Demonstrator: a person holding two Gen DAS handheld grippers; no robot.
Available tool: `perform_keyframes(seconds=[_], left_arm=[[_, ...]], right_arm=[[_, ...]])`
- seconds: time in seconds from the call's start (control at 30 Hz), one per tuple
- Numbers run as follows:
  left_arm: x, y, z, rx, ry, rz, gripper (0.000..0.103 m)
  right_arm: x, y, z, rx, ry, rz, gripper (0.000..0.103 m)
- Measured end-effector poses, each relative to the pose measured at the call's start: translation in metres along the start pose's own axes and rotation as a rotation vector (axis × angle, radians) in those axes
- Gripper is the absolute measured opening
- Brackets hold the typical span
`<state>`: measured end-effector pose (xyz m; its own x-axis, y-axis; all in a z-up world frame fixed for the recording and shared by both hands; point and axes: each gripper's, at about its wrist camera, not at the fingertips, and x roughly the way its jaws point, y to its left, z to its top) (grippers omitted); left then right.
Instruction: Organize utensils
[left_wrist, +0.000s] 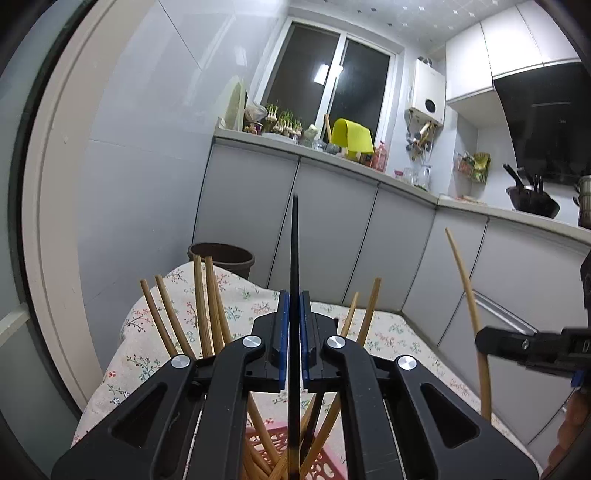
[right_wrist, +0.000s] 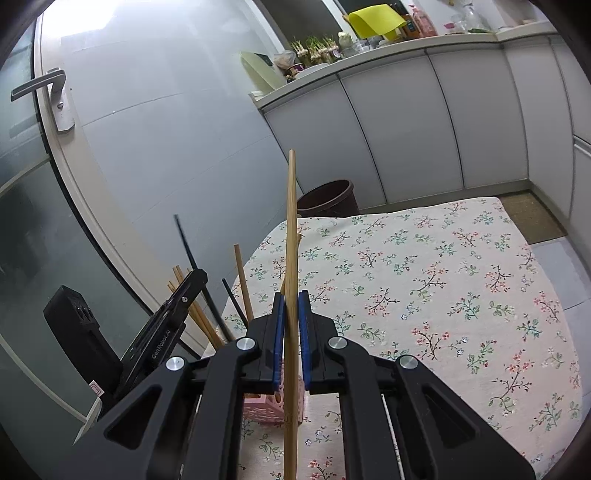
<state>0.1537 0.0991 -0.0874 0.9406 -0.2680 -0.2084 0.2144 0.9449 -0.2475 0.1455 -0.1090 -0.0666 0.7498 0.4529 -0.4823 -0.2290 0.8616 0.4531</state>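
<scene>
My left gripper (left_wrist: 294, 299) is shut on a black chopstick (left_wrist: 294, 258) that stands upright above a pink slotted basket (left_wrist: 273, 443) full of several wooden chopsticks (left_wrist: 207, 306). My right gripper (right_wrist: 291, 301) is shut on a wooden chopstick (right_wrist: 291, 229), held upright just right of the pink basket (right_wrist: 266, 406). In the left wrist view the right gripper (left_wrist: 484, 341) and its wooden chopstick (left_wrist: 467, 288) show at the right. In the right wrist view the left gripper (right_wrist: 195, 277) and its black chopstick (right_wrist: 184, 240) show at the left.
The basket stands on a table with a floral cloth (right_wrist: 424, 280). A brown bin (right_wrist: 327, 199) sits beyond the table's far edge. A glass door with a handle (right_wrist: 40, 88) is at the left. Grey cabinets and a cluttered counter (left_wrist: 332, 155) run behind.
</scene>
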Motion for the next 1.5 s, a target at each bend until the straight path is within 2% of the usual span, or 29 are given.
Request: perform_keyframes(seconds=[0.13, 0.4, 0.47, 0.53, 0.57, 0.6, 0.67, 0.7, 0.77, 0.97, 1.17, 1.37, 1.5], left_arm=[[-0.001, -0.002, -0.004, 0.011, 0.010, -0.001, 0.004], [0.001, 0.001, -0.023, 0.056, 0.140, 0.011, 0.004], [0.008, 0.002, -0.024, 0.060, 0.202, 0.000, 0.005], [0.014, 0.007, -0.023, 0.046, 0.303, -0.009, 0.007], [0.012, 0.010, -0.020, 0.032, 0.332, -0.018, 0.015], [0.005, 0.015, -0.015, 0.011, 0.337, -0.025, 0.021], [-0.018, 0.025, -0.007, -0.045, 0.294, -0.017, 0.040], [-0.034, 0.031, -0.003, -0.086, 0.273, -0.022, 0.043], [-0.051, 0.037, -0.001, -0.112, 0.283, -0.005, 0.049], [-0.076, 0.050, -0.011, -0.161, 0.395, 0.123, 0.053], [-0.079, 0.059, -0.019, -0.184, 0.436, 0.161, 0.055], [-0.081, 0.055, -0.021, -0.187, 0.438, 0.141, 0.055], [-0.082, 0.055, -0.016, -0.190, 0.426, 0.133, 0.055]], right_arm=[[0.001, 0.004, 0.000, -0.006, -0.005, 0.013, 0.008], [0.002, 0.014, 0.000, -0.026, -0.047, 0.025, 0.008], [0.004, 0.019, -0.001, -0.038, -0.054, 0.029, 0.008], [0.007, 0.024, -0.001, -0.049, -0.063, 0.044, 0.008], [0.011, 0.026, -0.001, -0.048, -0.067, 0.062, 0.008], [0.014, 0.027, -0.002, -0.047, -0.067, 0.070, 0.008], [0.026, 0.032, -0.002, -0.044, -0.072, 0.085, 0.008], [0.031, 0.036, -0.002, -0.045, -0.085, 0.090, 0.008], [0.039, 0.045, 0.000, -0.059, -0.110, 0.097, 0.008], [0.061, 0.078, -0.010, -0.159, -0.186, 0.079, 0.008], [0.077, 0.091, -0.036, -0.282, -0.182, 0.000, 0.008], [0.075, 0.080, -0.027, -0.217, -0.194, 0.009, 0.008], [0.074, 0.072, -0.014, -0.150, -0.244, 0.030, 0.008]])
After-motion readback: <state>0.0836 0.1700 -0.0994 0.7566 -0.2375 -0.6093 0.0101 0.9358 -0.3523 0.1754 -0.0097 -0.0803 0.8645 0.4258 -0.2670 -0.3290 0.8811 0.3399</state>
